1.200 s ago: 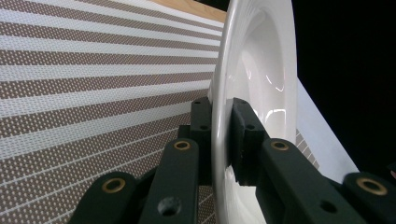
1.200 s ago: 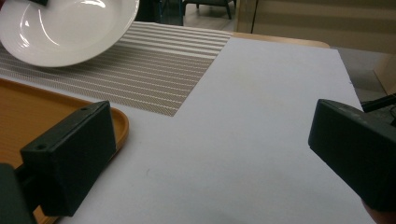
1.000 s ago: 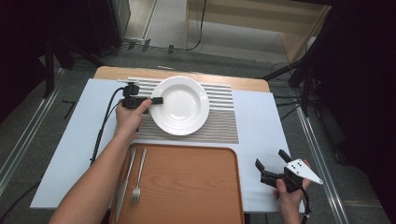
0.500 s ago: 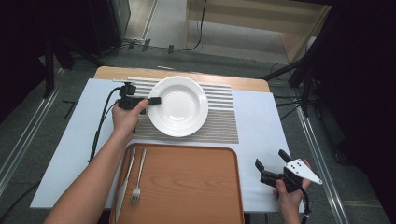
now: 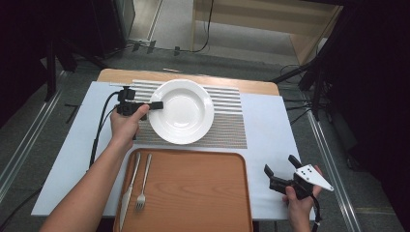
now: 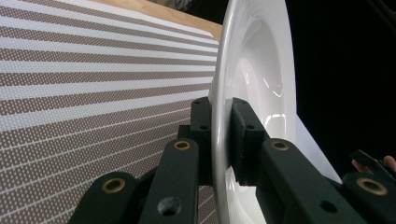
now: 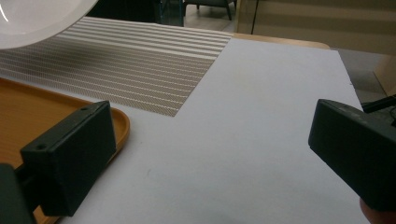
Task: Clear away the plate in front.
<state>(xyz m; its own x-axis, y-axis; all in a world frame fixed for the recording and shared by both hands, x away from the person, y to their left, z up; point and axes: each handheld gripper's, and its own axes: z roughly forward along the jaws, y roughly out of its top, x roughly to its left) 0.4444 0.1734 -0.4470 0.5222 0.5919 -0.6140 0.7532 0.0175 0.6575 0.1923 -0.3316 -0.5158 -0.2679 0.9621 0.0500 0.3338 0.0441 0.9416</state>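
Upper centre of the high view: plate on the striped mat, rim pinched in left tongs. Lower right: right tongs gaping, idle. Carrying step, apparently; next probably a level lift toward the tray, clear of fork and knife.
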